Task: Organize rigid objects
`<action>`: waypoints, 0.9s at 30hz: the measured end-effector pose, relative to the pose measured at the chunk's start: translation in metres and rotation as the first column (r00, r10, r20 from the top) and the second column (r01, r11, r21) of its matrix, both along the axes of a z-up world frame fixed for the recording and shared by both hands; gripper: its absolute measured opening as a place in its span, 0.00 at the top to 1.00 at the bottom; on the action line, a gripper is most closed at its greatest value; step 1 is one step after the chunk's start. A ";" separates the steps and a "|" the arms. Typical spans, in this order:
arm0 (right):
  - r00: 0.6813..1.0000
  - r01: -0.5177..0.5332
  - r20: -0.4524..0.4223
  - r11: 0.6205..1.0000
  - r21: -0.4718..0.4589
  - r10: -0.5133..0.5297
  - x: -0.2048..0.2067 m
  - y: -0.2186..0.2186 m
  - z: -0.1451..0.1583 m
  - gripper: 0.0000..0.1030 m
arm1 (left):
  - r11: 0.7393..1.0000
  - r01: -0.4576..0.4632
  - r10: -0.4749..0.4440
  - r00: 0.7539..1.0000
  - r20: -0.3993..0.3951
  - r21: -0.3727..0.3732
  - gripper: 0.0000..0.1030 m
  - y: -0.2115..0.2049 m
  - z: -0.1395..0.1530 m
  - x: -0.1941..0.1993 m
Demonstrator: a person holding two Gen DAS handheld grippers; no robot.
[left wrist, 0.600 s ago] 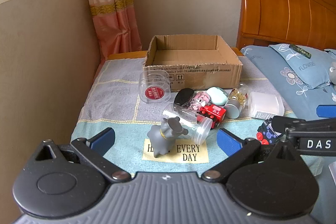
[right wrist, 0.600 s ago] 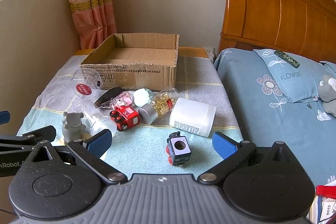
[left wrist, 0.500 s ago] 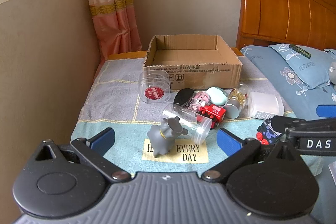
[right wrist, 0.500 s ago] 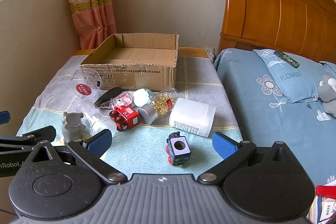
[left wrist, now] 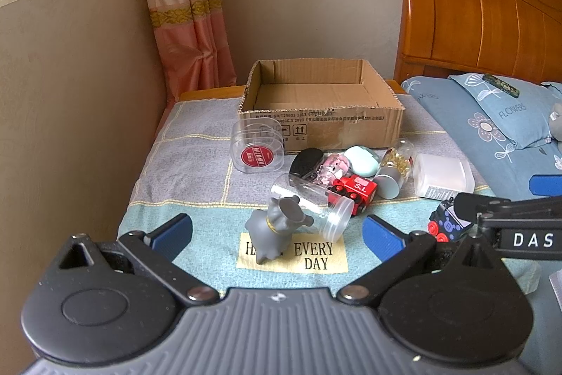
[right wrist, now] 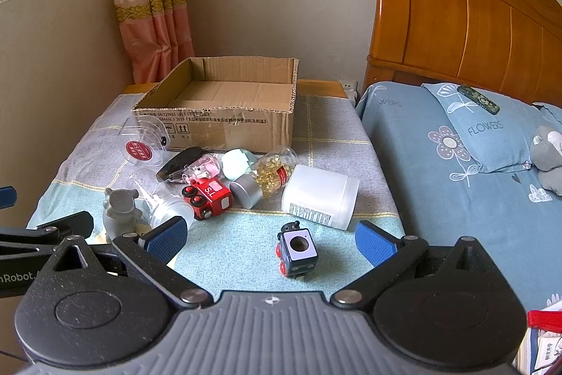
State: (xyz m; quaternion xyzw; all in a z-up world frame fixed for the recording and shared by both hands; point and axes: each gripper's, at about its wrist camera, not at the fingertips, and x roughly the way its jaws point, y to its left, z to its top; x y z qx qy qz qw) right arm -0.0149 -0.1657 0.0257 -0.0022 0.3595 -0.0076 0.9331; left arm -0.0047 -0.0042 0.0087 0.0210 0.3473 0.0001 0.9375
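An empty cardboard box (left wrist: 318, 108) (right wrist: 224, 110) stands at the back of a cloth-covered table. In front of it lies a pile: a clear jar with a red lid (left wrist: 256, 152), a clear tube (left wrist: 312, 204), a red toy train (left wrist: 353, 190) (right wrist: 207, 197), a capsule bottle (right wrist: 272, 173), a white jar (right wrist: 319, 196) and a mint case (left wrist: 361, 159). A grey animal figure (left wrist: 275, 229) stands between the wide-open fingers of my left gripper (left wrist: 277, 234). A dark blue toy engine (right wrist: 296, 250) sits between the fingers of my right gripper (right wrist: 270, 241), open and touching nothing.
A wall and a pink curtain (left wrist: 186, 17) bound the table on the left. A bed with blue bedding (right wrist: 456, 164) and a wooden headboard (right wrist: 467, 17) lies to the right. The cloth (left wrist: 189, 160) carries a "HAPPY EVERY DAY" patch at the front.
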 end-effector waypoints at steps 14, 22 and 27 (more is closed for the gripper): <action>1.000 -0.001 0.001 1.000 -0.002 0.001 0.001 0.001 -0.002 0.00 | 1.000 0.009 -0.009 1.000 0.003 -0.006 0.01 -0.001 -0.002 0.000; 1.000 -0.018 0.019 1.000 -0.001 0.018 0.007 0.001 -0.003 0.00 | 0.997 0.062 -0.060 0.998 0.034 -0.042 0.01 0.004 -0.005 0.005; 0.996 -0.080 0.034 0.996 0.025 0.079 0.012 -0.004 -0.005 0.00 | 0.996 0.081 -0.081 0.996 0.030 -0.021 0.01 0.007 -0.012 0.012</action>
